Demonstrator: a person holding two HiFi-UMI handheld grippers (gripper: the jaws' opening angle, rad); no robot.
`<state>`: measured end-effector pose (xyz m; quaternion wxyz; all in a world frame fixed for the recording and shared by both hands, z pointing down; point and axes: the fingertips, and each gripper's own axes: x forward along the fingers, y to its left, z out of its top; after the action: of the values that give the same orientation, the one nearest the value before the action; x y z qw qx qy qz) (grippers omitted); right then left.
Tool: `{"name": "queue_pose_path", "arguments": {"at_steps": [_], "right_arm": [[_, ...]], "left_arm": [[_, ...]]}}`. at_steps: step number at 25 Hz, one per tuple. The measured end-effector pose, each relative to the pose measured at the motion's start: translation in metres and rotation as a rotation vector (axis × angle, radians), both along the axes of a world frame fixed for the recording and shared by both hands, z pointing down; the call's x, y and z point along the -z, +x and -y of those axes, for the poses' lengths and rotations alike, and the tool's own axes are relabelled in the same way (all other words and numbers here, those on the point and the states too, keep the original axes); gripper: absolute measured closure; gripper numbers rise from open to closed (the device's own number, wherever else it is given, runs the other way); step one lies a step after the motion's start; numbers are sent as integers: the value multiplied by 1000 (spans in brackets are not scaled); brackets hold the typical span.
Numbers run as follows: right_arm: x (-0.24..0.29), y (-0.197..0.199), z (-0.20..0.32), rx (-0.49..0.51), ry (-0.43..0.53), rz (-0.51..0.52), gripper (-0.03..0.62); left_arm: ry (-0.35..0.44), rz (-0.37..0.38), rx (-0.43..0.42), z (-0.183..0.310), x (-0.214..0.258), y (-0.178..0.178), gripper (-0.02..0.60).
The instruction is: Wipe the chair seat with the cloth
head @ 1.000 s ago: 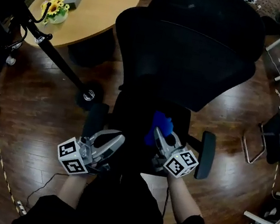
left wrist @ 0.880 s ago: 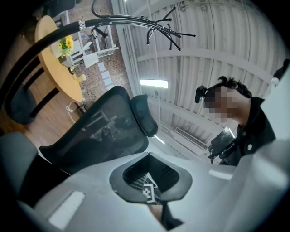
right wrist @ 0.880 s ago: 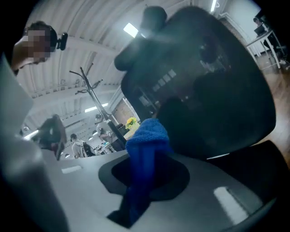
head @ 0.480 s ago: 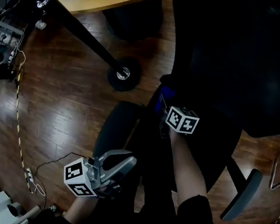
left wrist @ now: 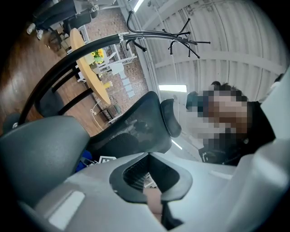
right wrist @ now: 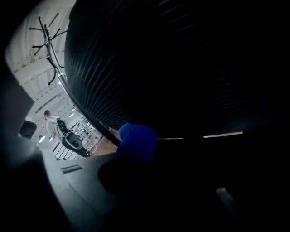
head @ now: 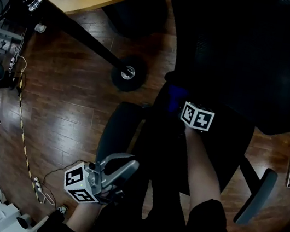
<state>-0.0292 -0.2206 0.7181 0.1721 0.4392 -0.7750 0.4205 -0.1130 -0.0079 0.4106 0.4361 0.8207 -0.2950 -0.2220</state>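
Blue is the one bright spot against the dark chair: a bunched blue cloth [head: 174,94] sits at the far left part of the black chair seat [head: 221,154], close under the black mesh backrest [head: 245,52]. The right gripper [head: 183,105] has its jaws clamped on that cloth; in the right gripper view the wad fills the space between them, with the ribbed backrest looming just behind. Whether the cloth is pressed flat on the seat or a little above it is too dark to say, though it looks to be down at seat level.

The left gripper [head: 128,165] hangs well apart from the work, near the person's body and just below the grey padded armrest [head: 117,130]. Its jaws look drawn together with nothing between them, and it takes no part in the wiping.

My reading is that the wiping itself is under way, with the cloth at the back edge of the seat, so this looks like one end of a stroke. The next move calls for dragging the cloth across or forward over the seat under steady downward pressure. The grip must stay firm enough that the wad does not slip out, and the jaws must stay clear of the backrest and armrest.
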Motion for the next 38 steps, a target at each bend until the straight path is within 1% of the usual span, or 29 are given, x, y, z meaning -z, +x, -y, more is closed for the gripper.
{"name": "queue_pose_path", "arguments": {"at_steps": [5,9,13,15,17,20,23,25,26,28,30,33,36,38], "right_arm": [[-14,125,-11,-218,-27,-67,533],[-8,221,-27,-344,-40,-127,533],[4,300,-50,-478,-64,-167,533],[15,327,-64,-531,-72,-209,533],[27,345,-74,-556,-65,-250,533],[17,357,-78,-554,-52,-218,533],[14,360,-76,-526,-22,-193,531],[26,354,-78,-504,22,-169,531],[34,344,-79,-491,50,-149,531],[52,307,-78,-433,110,-101,531],[72,251,-74,-340,152,-49,531],[94,156,-69,-207,177,69,531],[100,66,-69,-76,161,161,531],[95,19,-69,-25,135,207,531]], "left_arm": [[-1,15,-55,4,-4,8,589],[-2,28,-91,8,-3,20,589],[-4,37,-117,10,-2,32,589],[-5,39,-128,10,0,39,589],[-6,39,-136,11,1,45,589],[-4,41,-146,11,2,52,589],[3,41,-144,9,3,56,589],[7,37,-135,5,6,57,588],[9,35,-131,3,7,56,589],[13,31,-120,3,9,50,589],[17,23,-102,6,12,42,588],[23,15,-77,8,17,30,589],[28,9,-65,5,19,24,589],[31,3,-57,2,21,22,588]]}}
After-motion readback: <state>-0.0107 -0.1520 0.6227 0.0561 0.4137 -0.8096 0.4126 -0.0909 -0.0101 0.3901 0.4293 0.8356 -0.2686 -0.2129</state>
